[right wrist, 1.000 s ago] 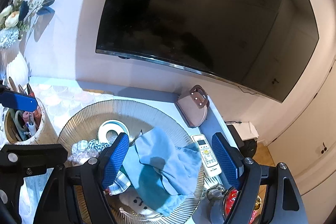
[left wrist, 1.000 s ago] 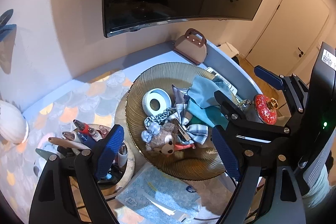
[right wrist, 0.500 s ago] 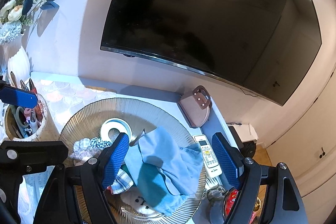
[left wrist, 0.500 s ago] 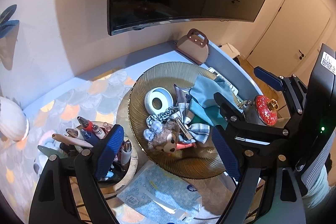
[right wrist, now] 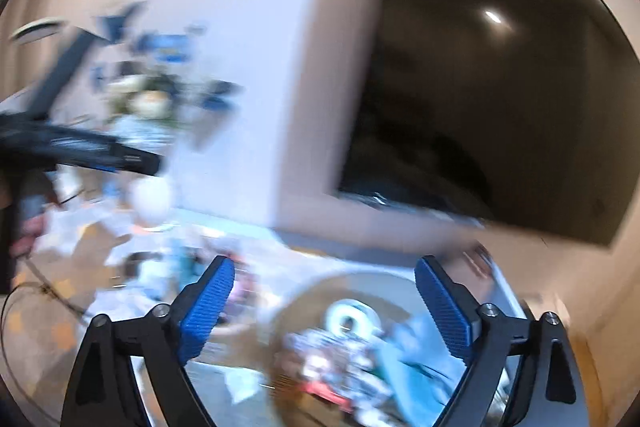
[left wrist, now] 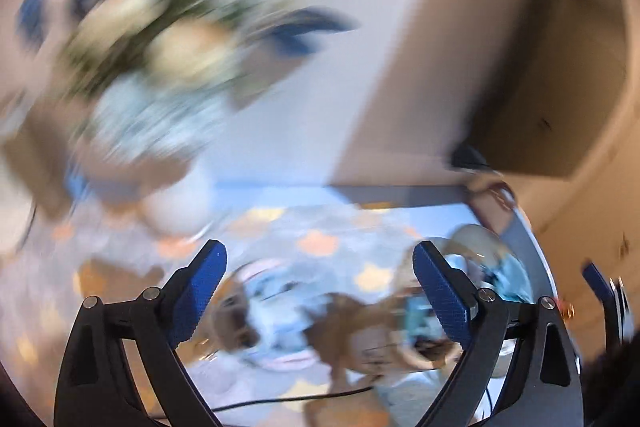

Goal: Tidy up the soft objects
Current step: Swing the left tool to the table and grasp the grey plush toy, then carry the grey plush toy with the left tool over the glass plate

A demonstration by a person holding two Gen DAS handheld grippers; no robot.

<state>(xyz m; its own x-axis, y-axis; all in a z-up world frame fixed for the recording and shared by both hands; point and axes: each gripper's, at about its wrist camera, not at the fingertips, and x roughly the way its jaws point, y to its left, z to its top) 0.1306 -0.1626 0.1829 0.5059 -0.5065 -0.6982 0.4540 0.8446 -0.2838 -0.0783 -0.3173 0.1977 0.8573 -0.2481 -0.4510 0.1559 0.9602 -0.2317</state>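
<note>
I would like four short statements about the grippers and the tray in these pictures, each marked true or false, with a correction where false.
1. The left gripper holds a cloth. False: its jaws stand apart, nothing between them.
2. The right gripper is open. True.
3. The round ribbed tray is bare. False: a white ring and light blue cloth lie in it.
4. A dark screen hangs on the wall. True.

Both wrist views look forward and down over the table (left wrist: 320, 223); they share the flowers (right wrist: 148, 99) and television (right wrist: 500, 99).
</note>
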